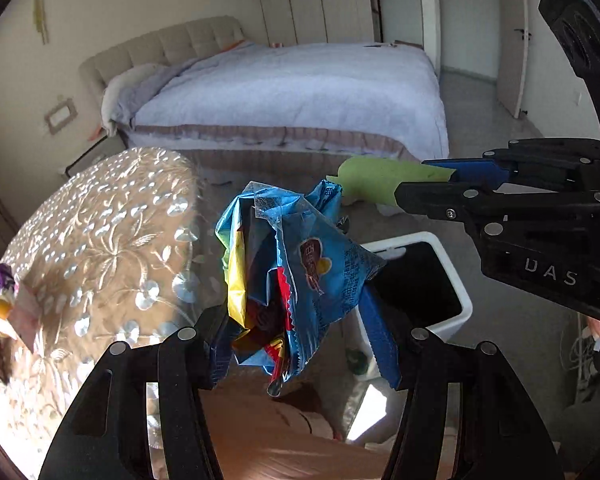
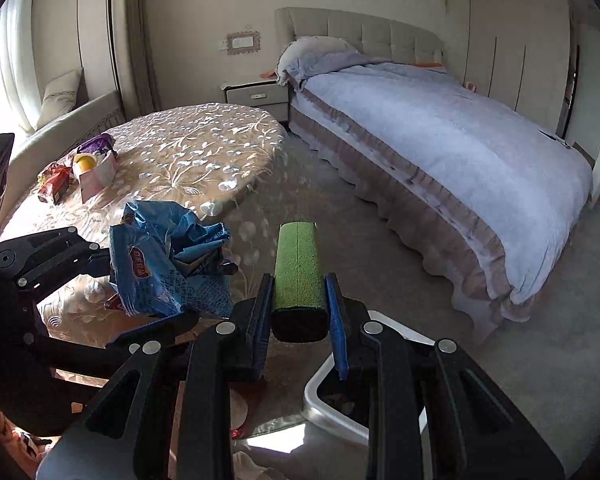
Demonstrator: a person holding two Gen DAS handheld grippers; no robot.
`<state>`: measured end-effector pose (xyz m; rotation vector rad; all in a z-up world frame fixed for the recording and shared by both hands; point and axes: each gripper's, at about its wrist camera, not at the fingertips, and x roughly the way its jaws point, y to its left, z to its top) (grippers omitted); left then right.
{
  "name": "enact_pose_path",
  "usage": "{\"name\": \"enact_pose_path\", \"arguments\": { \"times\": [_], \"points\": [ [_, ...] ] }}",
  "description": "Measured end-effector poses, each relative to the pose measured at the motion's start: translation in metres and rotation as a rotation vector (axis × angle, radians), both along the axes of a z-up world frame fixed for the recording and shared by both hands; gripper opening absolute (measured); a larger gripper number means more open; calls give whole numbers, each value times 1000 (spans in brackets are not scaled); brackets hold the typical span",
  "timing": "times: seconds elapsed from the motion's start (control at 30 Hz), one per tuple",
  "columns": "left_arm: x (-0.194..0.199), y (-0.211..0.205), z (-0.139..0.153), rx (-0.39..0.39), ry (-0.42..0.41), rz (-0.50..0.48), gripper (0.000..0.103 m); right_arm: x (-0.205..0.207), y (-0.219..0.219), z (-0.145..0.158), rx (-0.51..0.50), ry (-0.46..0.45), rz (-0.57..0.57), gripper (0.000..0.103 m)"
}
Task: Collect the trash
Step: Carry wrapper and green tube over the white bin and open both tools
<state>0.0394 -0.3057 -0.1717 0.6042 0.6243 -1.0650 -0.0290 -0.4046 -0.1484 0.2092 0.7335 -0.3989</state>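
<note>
1. Now my left claw (image 1: 296,344) is clamped on a crumpled bunch of wrappers (image 1: 284,264): a blue snack bag wadded around yellow and red foil. The bunch sticks up and out past the pads, held by its lower part, in the air beside the tabletop (image 1: 100,240).
2. My right claw (image 2: 298,312) is closed narrow on a green block (image 2: 296,268), which looks like a sponge or foam piece with a dark end. The pads press its two long sides near the dark end, and the green part juts forward.
3. A white bin (image 1: 456,280) with a dark inside stands on the floor, below and just past both claws. Its rim shows under the right claw too.
4. More trash (image 2: 56,184) lies on the far side of the round tabletop: a red wrapper, a purple one, a small pink box and a yellow lid.
5. Handling, as I judge it: the wrappers are very light, thin and slick, and springy when crushed. A grip across the thickest part of the wad is safest; loose inner pieces could slide out.
6. The block seems light and soft, with a rough face that grips well. Squeezing its middle should hold it.
</note>
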Motion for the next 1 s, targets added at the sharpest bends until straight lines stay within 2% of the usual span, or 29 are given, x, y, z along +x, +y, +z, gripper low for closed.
{"name": "enact_pose_path", "arguments": {
  "times": [0.2, 0.3, 0.4, 0.47, 0.57, 0.8, 0.87, 0.9, 0.93, 1.0],
  "points": [
    [-16, -52, -39, 80, 35, -123, 57, -26, -40, -38, 31, 87, -99, 27],
    [-18, -76, -61, 127, 48, -184, 57, -32, -56, -63, 42, 140, -109, 27],
    [-19, -100, -85, 183, 30, -274, 57, -36, -66, -89, 16, 184, -54, 27],
    [-21, -116, -104, 225, 21, -334, 57, -40, -70, -108, -7, 206, 21, 27],
    [-24, -138, -129, 282, 36, -399, 57, -39, -81, -136, -29, 273, 68, 27],
    [-31, -167, -169, 362, 78, -500, 58, -39, -106, -186, 24, 379, 118, 27],
    [-34, -169, -179, 382, 86, -526, 63, -42, -107, -195, 18, 400, 148, 27],
    [-35, -169, -183, 398, 101, -540, 78, -44, -108, -199, 19, 410, 172, 29],
    [-36, -171, -188, 414, 113, -550, 99, -46, -109, -202, 12, 418, 176, 55],
    [-40, -170, -195, 424, 90, -571, 99, -52, -108, -204, -18, 424, 190, 98]
  ]
}}
